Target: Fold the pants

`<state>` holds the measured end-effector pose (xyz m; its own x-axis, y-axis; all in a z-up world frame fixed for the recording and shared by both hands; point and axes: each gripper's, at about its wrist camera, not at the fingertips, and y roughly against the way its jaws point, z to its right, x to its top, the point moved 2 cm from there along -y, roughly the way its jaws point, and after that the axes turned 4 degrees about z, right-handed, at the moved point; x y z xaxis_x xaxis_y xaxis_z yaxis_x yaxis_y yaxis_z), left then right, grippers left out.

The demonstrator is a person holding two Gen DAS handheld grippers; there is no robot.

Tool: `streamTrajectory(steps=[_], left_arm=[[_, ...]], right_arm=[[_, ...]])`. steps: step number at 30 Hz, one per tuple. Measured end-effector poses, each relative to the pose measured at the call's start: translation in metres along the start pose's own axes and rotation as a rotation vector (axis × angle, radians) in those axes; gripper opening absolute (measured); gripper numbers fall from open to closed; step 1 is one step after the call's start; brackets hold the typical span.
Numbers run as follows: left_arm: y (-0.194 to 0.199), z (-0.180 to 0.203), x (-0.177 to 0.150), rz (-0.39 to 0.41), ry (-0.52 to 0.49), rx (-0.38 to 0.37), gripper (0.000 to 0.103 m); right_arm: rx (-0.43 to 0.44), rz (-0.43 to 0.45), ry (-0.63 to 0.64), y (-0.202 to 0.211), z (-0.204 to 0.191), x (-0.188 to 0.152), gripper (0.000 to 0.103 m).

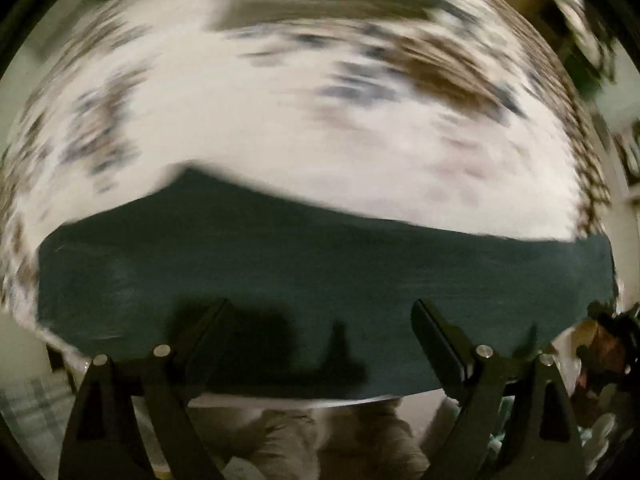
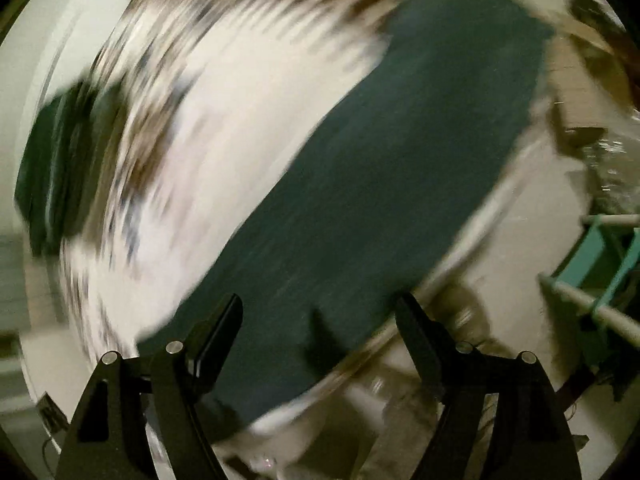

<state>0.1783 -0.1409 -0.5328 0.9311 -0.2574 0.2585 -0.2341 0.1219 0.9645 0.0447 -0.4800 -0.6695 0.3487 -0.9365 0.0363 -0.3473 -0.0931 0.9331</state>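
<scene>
Dark-green pants (image 2: 384, 184), long axis diagonal (blurred)

Motion blur smears cover (image 1: 280, 128) pattern in both views; pants (image 2: 380, 208) edges soft, folds unreadable.

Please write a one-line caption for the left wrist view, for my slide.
Open left hand-held gripper above dark green pants lying flat on a patterned white cover, image motion-blurred.

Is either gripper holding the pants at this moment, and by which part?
Nothing is held: left gripper and right gripper are both open above the dark pants.
</scene>
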Motion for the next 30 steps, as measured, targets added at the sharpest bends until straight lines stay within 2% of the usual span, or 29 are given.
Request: streamTrajectory(steps=[4,7,9,13,17,18,19,23,28,30], left_arm=[[-0.041,0.096,0.012,-0.086,-0.088,-0.012,0.09],[-0.056,0.138,0.022,-0.114,-0.102,-0.014,0.09],[-0.061,0.161,0.028,-0.103,-0.108,-0.009,0.09],[-0.072,0.194,0.035,-0.106,-0.143,0.027,0.09],[-0.076,0.214,0.035,-0.102,-0.179,0.044,0.09],[-0.076,0.218,0.033,-0.106,-0.188,0.047,0.09],[-0.076,0.221,0.033,-0.109,-0.193,0.048,0.09],[-0.076,0.233,0.03,-0.108,-0.212,0.049,0.09],[-0.067,0.251,0.023,-0.094,-0.22,0.04,0.09],[-0.069,0.252,0.024,-0.112,-0.232,0.048,0.09]], right_arm=[[-0.027,0.096,-0.115,0.021,0.081,0.082,0.081],[-0.011,0.159,-0.132,0.035,0.116,0.132,0.077],[-0.01,0.175,-0.106,0.037,0.126,0.166,0.076],[-0.031,0.118,-0.032,0.021,0.124,0.209,0.07],[-0.128,0.037,0.111,-0.008,0.112,0.229,0.065],[-0.126,0.02,0.13,-0.013,0.108,0.225,0.048],[-0.148,0.008,0.173,-0.019,0.105,0.225,0.021],[-0.191,0.078,0.256,-0.009,0.092,0.217,0.015],[-0.153,0.117,0.167,0.017,0.103,0.211,0.014],[-0.163,0.104,0.142,0.014,0.112,0.21,0.014]])
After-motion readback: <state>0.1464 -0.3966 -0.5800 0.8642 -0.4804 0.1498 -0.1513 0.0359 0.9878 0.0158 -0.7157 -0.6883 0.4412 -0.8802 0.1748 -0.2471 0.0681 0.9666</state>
